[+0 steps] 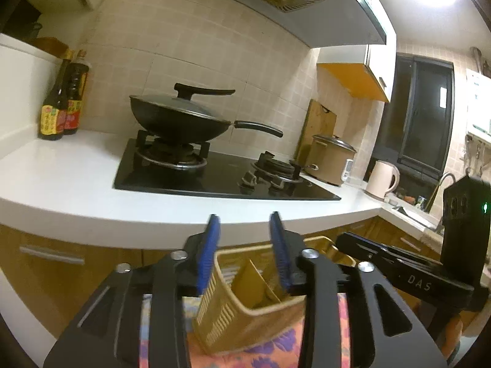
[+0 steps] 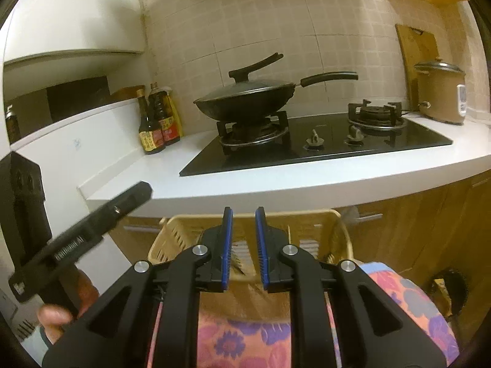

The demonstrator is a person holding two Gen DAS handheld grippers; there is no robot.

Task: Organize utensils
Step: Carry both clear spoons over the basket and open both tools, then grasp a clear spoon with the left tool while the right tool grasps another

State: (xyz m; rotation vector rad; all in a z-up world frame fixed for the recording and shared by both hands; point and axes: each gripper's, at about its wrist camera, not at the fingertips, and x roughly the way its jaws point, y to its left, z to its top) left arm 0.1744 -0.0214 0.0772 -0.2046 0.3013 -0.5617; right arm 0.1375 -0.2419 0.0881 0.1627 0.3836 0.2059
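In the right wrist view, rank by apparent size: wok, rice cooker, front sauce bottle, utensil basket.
1. Utensil basket, though nearness to the camera inflates it.
2. Wok.
3. Rice cooker.
4. Front sauce bottle.

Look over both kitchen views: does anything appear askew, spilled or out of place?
Only the beige utensil basket: it sits tilted on a floral cloth below the counter, no utensils visible in it. No spills show.
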